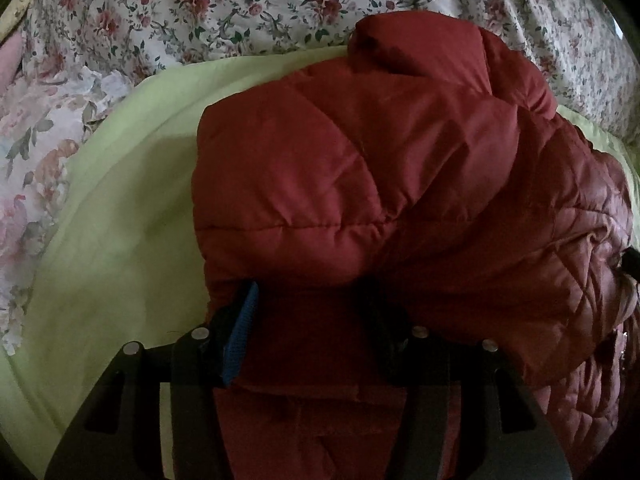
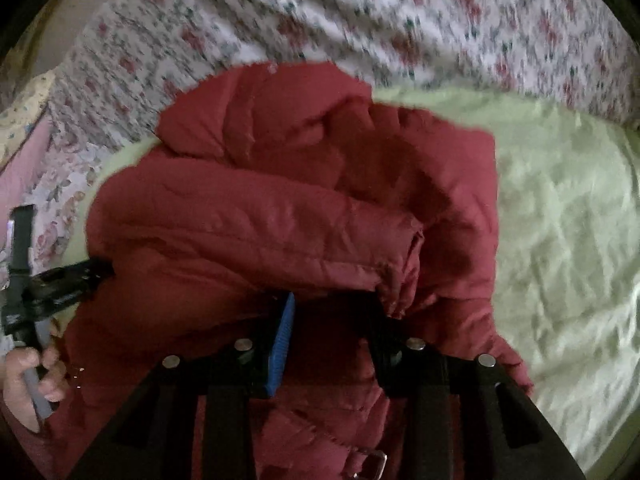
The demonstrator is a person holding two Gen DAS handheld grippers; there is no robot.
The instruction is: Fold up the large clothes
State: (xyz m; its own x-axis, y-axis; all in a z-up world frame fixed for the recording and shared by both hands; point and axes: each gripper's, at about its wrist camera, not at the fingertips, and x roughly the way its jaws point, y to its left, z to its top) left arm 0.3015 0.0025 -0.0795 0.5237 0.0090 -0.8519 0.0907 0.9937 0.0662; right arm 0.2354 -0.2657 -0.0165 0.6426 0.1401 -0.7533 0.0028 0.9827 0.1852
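A dark red quilted puffer jacket [image 1: 380,184] lies bunched on a light green sheet [image 1: 120,220]. My left gripper [image 1: 312,308] has its fingers pushed under a fold of the jacket, with red fabric between the jaws. In the right wrist view the jacket [image 2: 280,220] fills the middle, a sleeve folded across it. My right gripper [image 2: 332,320] also has jacket fabric between its jaws, near the sleeve cuff [image 2: 400,292]. The left gripper [image 2: 72,276] shows at the jacket's left edge, held by a hand.
A floral bedspread [image 1: 240,4] lies bunched behind the green sheet, and it also shows in the right wrist view [image 2: 360,20]. A second floral cloth [image 1: 36,152] lies at the left. The green sheet [image 2: 560,220] spreads right of the jacket. A metal buckle [image 2: 372,460] sits on the jacket's near edge.
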